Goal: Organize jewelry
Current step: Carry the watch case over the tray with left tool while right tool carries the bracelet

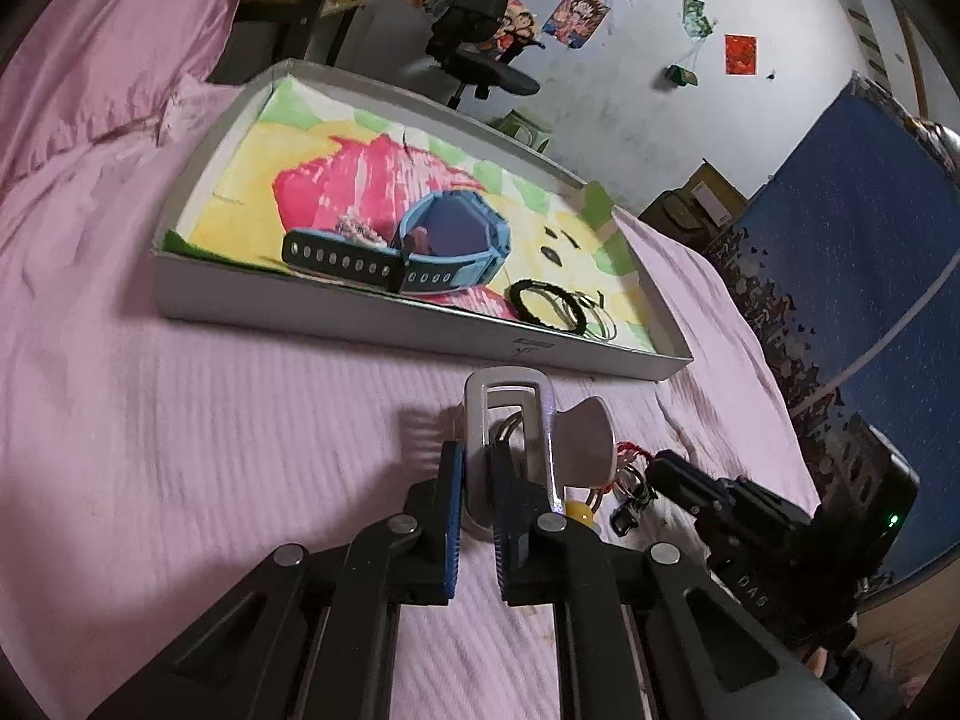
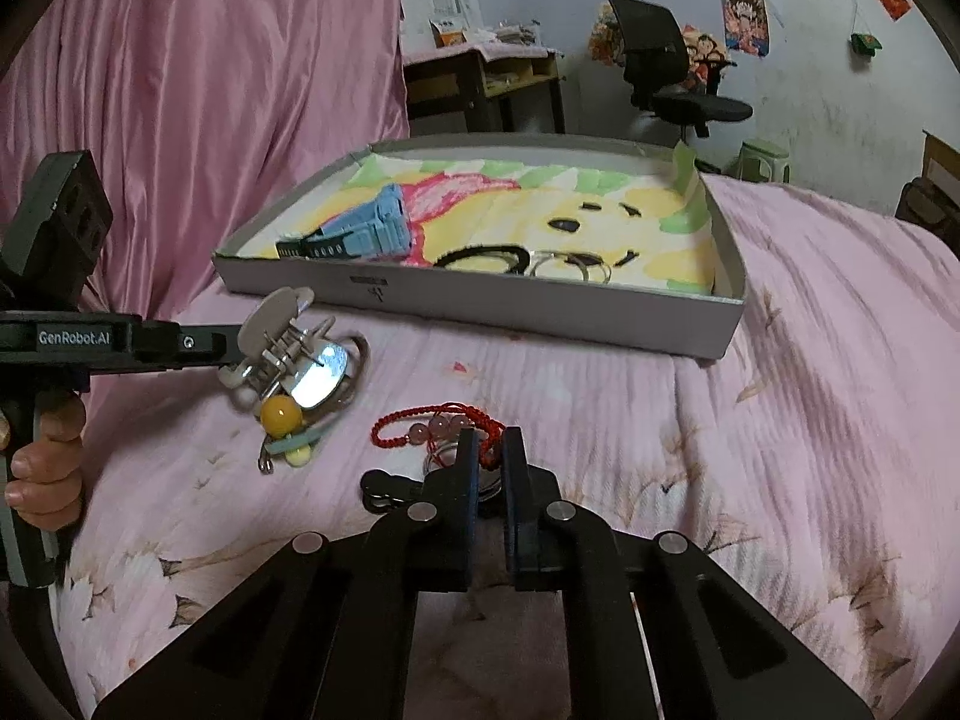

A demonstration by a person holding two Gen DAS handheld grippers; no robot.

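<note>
My left gripper (image 1: 477, 468) is shut on a pale hair claw clip (image 1: 510, 420), held just above the pink bedspread; it also shows in the right wrist view (image 2: 282, 348). My right gripper (image 2: 489, 450) is nearly shut around a red cord bracelet with pink beads (image 2: 432, 426) lying on the bed. A shallow grey box (image 2: 540, 312) lined with a bear drawing holds a blue watch (image 1: 438, 240), a black hair tie (image 1: 549, 306) and thin rings (image 1: 594, 315).
A yellow bead charm (image 2: 281, 414) with a pale green piece lies on the bed under the clip. A small black clasp (image 2: 384, 489) lies left of my right gripper. A pink quilt heap (image 2: 210, 90) rises at the left. An office chair (image 2: 672, 66) and desk stand behind.
</note>
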